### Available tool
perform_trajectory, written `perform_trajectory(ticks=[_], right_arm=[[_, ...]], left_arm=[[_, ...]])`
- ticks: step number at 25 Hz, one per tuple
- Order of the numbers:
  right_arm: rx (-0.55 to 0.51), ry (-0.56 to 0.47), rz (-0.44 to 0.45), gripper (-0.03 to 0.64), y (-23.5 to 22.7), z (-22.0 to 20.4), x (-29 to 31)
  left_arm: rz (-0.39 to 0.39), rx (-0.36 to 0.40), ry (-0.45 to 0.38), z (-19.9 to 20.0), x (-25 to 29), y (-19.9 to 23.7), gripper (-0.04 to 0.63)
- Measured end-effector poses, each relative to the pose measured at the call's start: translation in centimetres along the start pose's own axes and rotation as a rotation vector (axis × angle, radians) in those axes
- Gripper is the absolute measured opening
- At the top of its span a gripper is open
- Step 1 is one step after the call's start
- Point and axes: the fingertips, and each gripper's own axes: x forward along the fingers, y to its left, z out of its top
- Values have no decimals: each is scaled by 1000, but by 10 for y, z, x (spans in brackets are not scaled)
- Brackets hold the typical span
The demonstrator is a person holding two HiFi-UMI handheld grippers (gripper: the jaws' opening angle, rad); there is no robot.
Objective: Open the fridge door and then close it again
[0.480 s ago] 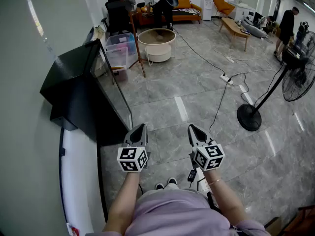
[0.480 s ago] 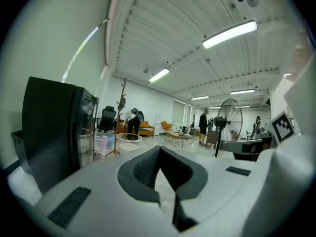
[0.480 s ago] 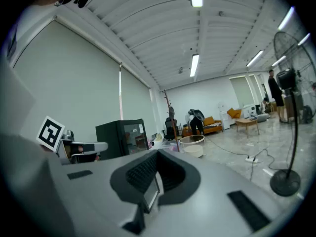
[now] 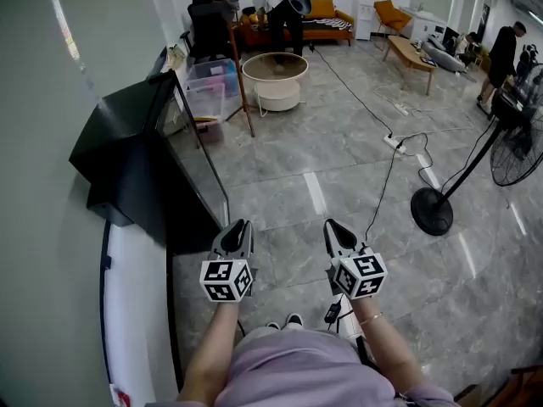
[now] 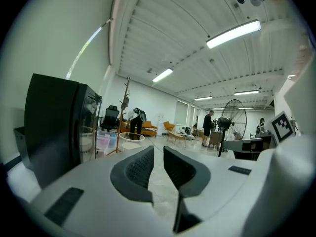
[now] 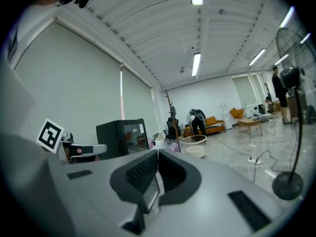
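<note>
— Little has moved since the earlier head view; the left gripper (image 4: 238, 227) and the right gripper (image 4: 334, 229) sit a touch lower in the picture, side by side over the grey tiled floor (image 4: 331, 155); the standing person (image 4: 503, 51) far right has shifted slightly.

— And the claws?

— Right one pressed together, pad against pad, pinching nothing; left one spread by only a thin slit, floor showing through it, likewise empty.

— Where is the fridge?

— The black fridge (image 4: 127, 155) stands against the left wall, ahead and left of the left gripper, apart from it; its glass door (image 4: 193, 151) faces the open floor and looks shut.

— What stands around it?

— Just beyond it a clear storage box (image 4: 208, 83), a wooden coat stand (image 4: 236, 58) and a round white table (image 4: 273, 79); off to the right a pedestal fan (image 4: 431, 209) with a cable running to a power strip (image 4: 395, 141), all well apart from the door; at the back an orange sofa (image 4: 327, 15) and a person bending over (image 4: 280, 2).

— Do the views differ?

— Both gripper views show the ribbed ceiling and strip lights, which the head view lacks; each also catches the other gripper's marker cube at its edge; only the head view shows the forearms and lilac shirt.

— Anything unclear?

— Reflections on the glass hide the shelves; I cannot make out a handle; the fan's head is cut off at the head view's right edge.
</note>
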Motion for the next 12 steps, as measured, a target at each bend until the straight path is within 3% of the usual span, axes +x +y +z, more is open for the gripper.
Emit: perform_trajectory(ticks=[2, 7, 12], right_arm=[[-4, 2, 1, 15, -5, 0, 4], [-1, 33, 17, 155, -16, -9, 15], [22, 55, 36, 251, -23, -8, 38]], left_arm=[[10, -5, 4, -2, 3, 4, 83], [57, 5, 13, -7, 11, 21, 218], [107, 13, 27, -4, 25, 43, 285]])
